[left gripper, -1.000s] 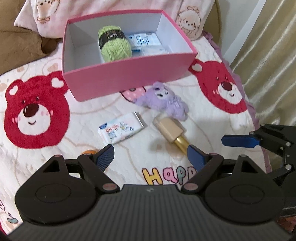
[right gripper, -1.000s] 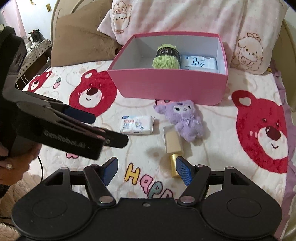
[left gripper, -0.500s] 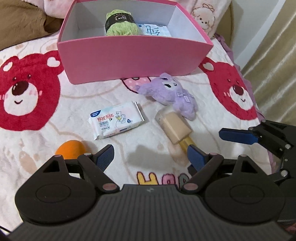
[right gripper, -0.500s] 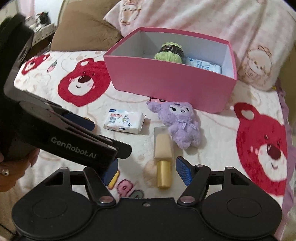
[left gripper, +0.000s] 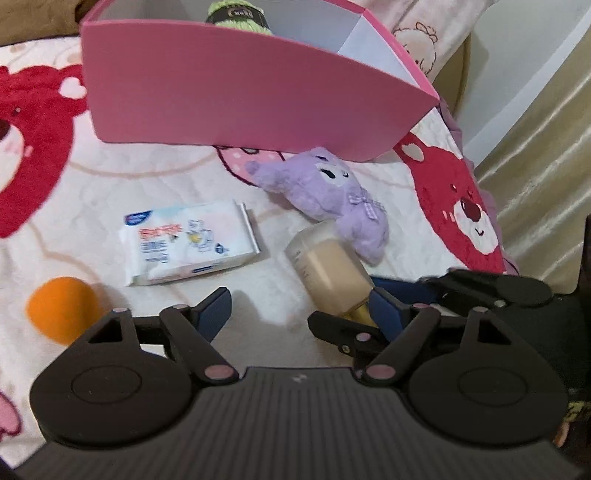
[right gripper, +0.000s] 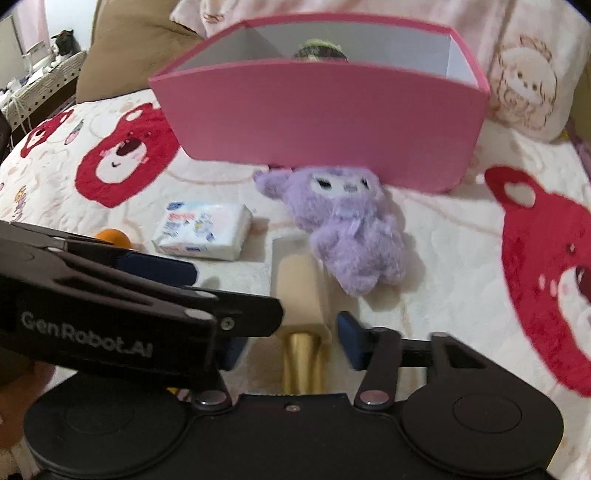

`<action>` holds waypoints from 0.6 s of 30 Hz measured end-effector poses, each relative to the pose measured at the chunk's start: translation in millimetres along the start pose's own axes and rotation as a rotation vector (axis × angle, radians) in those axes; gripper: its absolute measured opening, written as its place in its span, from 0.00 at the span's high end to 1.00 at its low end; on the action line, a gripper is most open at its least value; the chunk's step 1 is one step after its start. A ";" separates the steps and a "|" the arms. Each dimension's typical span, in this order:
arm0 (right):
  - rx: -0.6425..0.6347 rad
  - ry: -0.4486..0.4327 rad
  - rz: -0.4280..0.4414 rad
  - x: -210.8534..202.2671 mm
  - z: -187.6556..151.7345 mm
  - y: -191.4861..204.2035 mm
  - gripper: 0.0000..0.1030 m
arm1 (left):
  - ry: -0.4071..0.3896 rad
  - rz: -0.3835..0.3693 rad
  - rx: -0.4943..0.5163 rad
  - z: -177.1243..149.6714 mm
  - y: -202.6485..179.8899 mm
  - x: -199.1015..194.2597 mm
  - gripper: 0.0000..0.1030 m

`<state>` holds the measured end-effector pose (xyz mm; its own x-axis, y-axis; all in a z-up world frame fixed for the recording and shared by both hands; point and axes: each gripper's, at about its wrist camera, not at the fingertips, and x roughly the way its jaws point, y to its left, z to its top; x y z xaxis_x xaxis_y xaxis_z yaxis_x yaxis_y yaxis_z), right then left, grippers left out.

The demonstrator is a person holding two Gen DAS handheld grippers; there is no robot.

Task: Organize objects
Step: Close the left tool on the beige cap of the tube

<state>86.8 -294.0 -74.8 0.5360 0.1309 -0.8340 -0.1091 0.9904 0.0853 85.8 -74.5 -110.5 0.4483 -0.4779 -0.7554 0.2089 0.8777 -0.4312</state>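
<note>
A beige bottle with a gold cap (right gripper: 301,291) lies on the bedspread; it also shows in the left wrist view (left gripper: 330,275). My right gripper (right gripper: 291,339) is open, its fingers on either side of the gold cap. My left gripper (left gripper: 299,310) is open, low over the bedspread, just in front of a white tissue pack (left gripper: 190,242). A purple plush toy (right gripper: 343,229) lies beside the bottle, in front of the pink box (right gripper: 325,118). A green yarn ball (left gripper: 236,14) sits in the box. An orange ball (left gripper: 61,306) lies at the left.
The bedspread (right gripper: 461,236) has red bear prints. Pillows (right gripper: 517,66) lie behind the box. A curtain (left gripper: 546,147) hangs at the right edge of the bed. The left gripper's body (right gripper: 110,306) crosses the right wrist view at the left.
Both grippers have moved forward and down toward the objects. The right gripper's fingers now straddle the bottle's gold cap. The left gripper has come close to the tissue pack.
</note>
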 end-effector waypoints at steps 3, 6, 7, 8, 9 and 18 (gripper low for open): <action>0.017 -0.018 -0.016 3.9 -9.3 -1.7 0.59 | 0.000 -0.022 -0.034 -4.7 1.6 13.6 0.31; 0.061 -0.044 0.012 1.6 -13.1 -7.6 0.59 | -0.007 -0.062 -0.042 -5.1 -1.8 14.5 0.45; 0.077 -0.042 0.022 1.1 -12.5 -9.1 0.59 | -0.004 -0.077 -0.038 -4.9 -3.3 14.1 0.52; 0.098 -0.037 0.035 1.2 -11.5 -10.7 0.59 | 0.003 -0.091 -0.040 -4.7 -4.0 13.5 0.57; 0.121 -0.032 0.050 2.1 -10.4 -12.0 0.59 | 0.012 -0.105 -0.052 -4.1 -3.5 13.4 0.58; 0.283 -0.001 0.159 1.2 -16.2 -19.7 0.59 | 0.105 -0.133 -0.159 1.4 13.2 12.1 0.60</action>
<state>76.0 -314.1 -86.3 0.5321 0.2850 -0.7973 0.0457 0.9306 0.3631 95.2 -68.6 -124.6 0.3312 -0.5971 -0.7306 0.1170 0.7944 -0.5961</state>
